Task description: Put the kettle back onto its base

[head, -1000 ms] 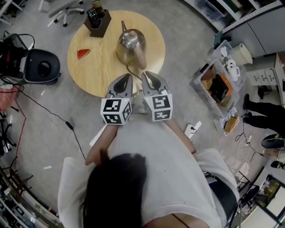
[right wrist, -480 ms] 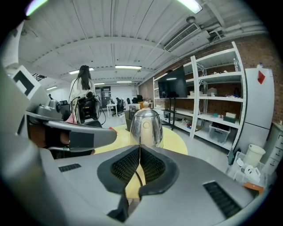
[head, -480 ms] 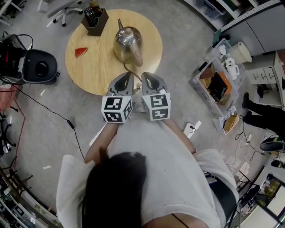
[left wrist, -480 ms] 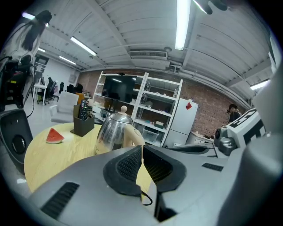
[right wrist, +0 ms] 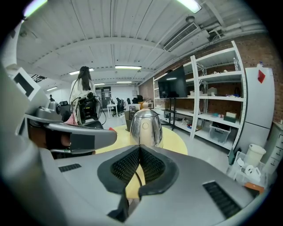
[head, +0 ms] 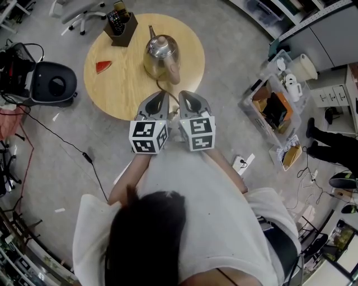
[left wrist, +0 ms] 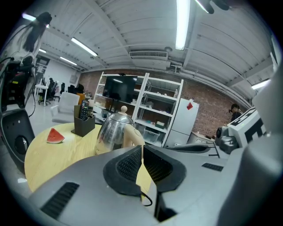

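Two grippers, one kettle, one table. Both tools hover side by side at the 6 o'clock edge of the round wooden table (head: 123, 84), pointing toward 12. The left gripper (head: 163, 95) has its jaws pressed together with nothing between them. The right gripper (head: 181, 94) is likewise closed and empty.

The single steel kettle (head: 161, 51) stands upright on the tabletop, a little toward 1 o'clock of the centre and well apart from both tools. Its spout points to about 11 o'clock and its pale handle to 5. One black cord (head: 166, 88) runs from under it toward the 6 o'clock rim; whether a base lies beneath the kettle I cannot tell.

Also on the table are one dark holder (head: 122, 31) near the 11 o'clock rim, with several remote controls (head: 118, 14) in it, and one red melon slice (head: 103, 67) at 9 o'clock.

Only the head view shows the floor. There, one black round appliance (head: 53, 84) sits at 9 o'clock off the table and one clear crate (head: 244, 102) at 3 o'clock.

Only the gripper views show the room behind the kettle: white shelving (left wrist: 154, 106), one dark screen (left wrist: 119, 90) and one white fridge (left wrist: 183, 119). The right gripper view alone shows a long-haired person (right wrist: 82, 86) standing far back, at 10 o'clock in its frame.
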